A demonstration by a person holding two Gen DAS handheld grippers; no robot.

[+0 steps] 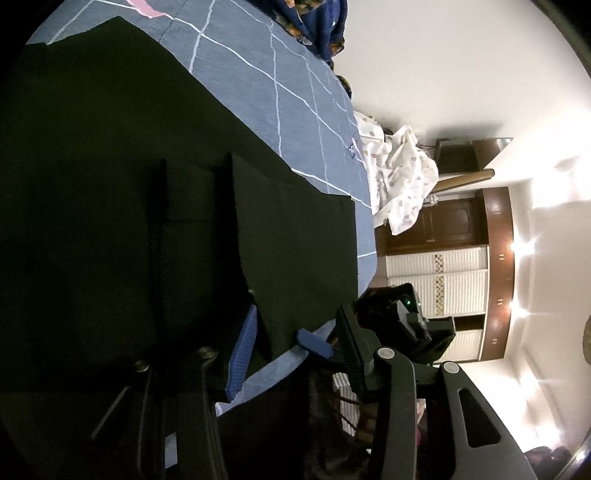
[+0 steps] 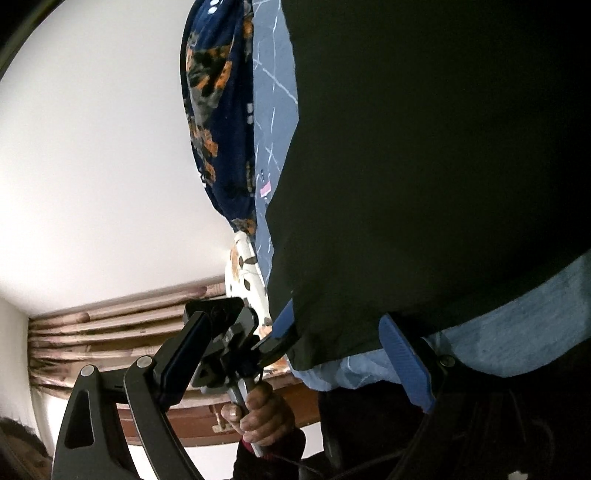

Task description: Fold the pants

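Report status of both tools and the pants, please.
Left tool open, right tool open, both at the near edge of the pants. Pants lie on the sheet. Spotted cloth apart, not in the way.

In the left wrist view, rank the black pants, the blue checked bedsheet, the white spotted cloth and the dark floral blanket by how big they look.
1. Black pants, nearest the camera, so inflated.
2. Blue checked bedsheet.
3. White spotted cloth.
4. Dark floral blanket, cut off by the frame, so its rank against the cloth is unsure.
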